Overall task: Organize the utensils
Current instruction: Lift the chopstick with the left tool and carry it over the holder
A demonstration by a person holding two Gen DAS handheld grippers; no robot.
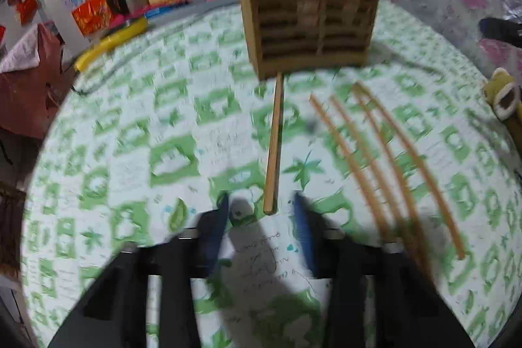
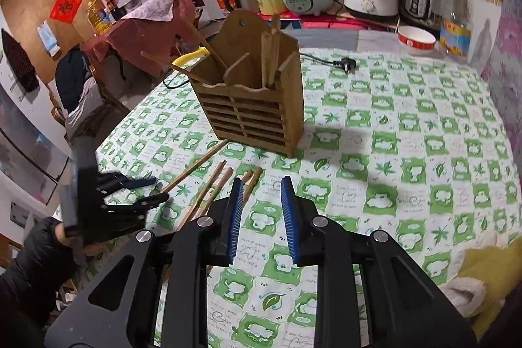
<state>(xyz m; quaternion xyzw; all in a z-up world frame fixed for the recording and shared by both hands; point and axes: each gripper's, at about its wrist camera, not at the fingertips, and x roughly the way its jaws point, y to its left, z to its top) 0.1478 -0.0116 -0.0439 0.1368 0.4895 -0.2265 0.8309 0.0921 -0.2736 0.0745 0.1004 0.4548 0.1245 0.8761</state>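
Observation:
A slatted wooden utensil holder (image 1: 310,22) (image 2: 254,106) stands on the green-checked tablecloth with chopsticks upright in its compartments. One loose chopstick (image 1: 274,145) (image 2: 195,165) lies from the holder's base toward my left gripper (image 1: 261,214) (image 2: 156,189). Its near end sits in the gap between the open jaws, and neither pad presses on it. Several more chopsticks (image 1: 375,158) (image 2: 215,191) lie side by side to its right. My right gripper (image 2: 262,201) hovers open over the cloth just right of those chopsticks, with nothing between its blue pads (image 2: 290,211).
A plug with its cable (image 2: 349,66) lies behind the holder. A red-and-white bowl (image 2: 416,38), a bottle and kitchen appliances line the far edge. A yellow towel (image 2: 483,279) sits at the near right. The table's edge (image 2: 107,136) runs close on the left, where a person's dark sleeve (image 2: 32,266) shows.

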